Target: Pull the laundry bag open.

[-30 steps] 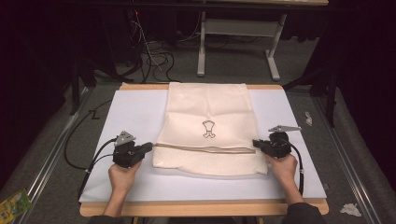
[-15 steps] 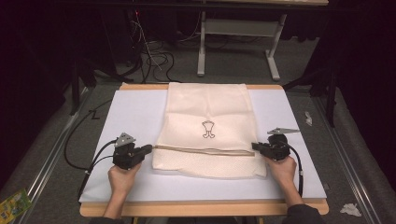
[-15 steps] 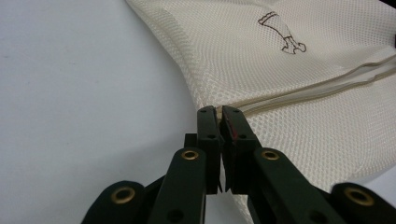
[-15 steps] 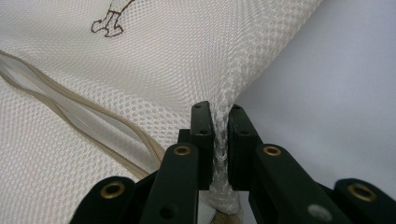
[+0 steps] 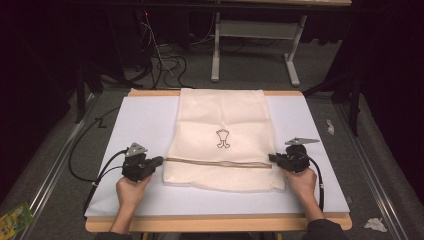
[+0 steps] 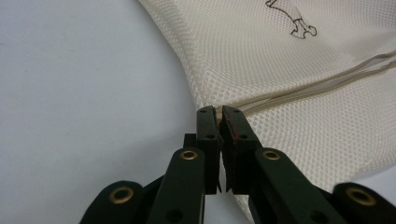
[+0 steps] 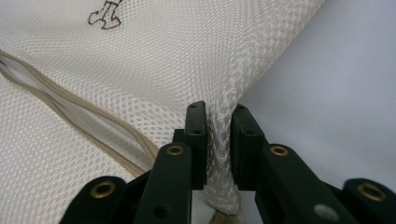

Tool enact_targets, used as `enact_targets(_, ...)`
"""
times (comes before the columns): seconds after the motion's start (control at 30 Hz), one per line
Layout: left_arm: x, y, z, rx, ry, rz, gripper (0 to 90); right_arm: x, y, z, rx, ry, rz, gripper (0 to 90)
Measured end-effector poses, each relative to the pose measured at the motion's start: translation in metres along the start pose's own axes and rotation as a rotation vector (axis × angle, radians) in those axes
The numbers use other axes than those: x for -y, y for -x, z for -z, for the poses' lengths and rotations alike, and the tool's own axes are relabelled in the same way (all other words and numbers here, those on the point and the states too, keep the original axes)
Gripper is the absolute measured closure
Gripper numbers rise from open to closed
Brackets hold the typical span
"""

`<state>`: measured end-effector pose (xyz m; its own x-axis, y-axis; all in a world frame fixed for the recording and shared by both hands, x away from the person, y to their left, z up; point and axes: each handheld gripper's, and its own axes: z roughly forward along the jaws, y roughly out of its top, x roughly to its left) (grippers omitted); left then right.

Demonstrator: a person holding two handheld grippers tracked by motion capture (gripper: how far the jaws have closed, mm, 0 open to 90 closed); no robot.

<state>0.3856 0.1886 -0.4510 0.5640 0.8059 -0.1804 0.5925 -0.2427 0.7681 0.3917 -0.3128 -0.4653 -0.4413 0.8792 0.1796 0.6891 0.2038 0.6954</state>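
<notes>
Bag: cream mesh laundry bag (image 5: 222, 140) lies flat on the white sheet (image 5: 145, 125) that covers the table (image 5: 215, 223), its far end at the table's back edge, its near end toward the person; a small printed figure (image 5: 223, 138) sits mid-bag, and a zipper (image 5: 218, 162) runs across it from side to side.
Left gripper: left gripper (image 5: 159, 161) sits at the bag's left edge, level with the zipper; in the left gripper view (image 6: 219, 112) the jaws are almost closed, pinching the mesh edge right where the zipper ends.
Right gripper: right gripper (image 5: 272, 158) holds the opposite edge; in the right gripper view (image 7: 218, 112) a bunched fold of mesh is clamped between the narrowly parted jaws.
Done: both side edges appear gripped at the zipper line, and the bag lies smooth.
Left: likely a fold or a lift; the bag is not yet raised or folded over, so the main move seems ahead.
</notes>
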Motion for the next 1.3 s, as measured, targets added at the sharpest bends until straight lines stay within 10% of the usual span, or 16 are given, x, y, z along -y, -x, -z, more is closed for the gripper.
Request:
enact_targets(0.7,-0.005,0.0,0.016,-0.052,0.103,-0.008,57.4,-0.001,-0.003,0.03,0.092,0.123,0.03,57.0)
enact_targets(1.3,-0.003,-0.016,0.03,-0.12,0.151,0.029,51.4,0.015,0.023,0.065,0.121,0.25,-0.063,55.6)
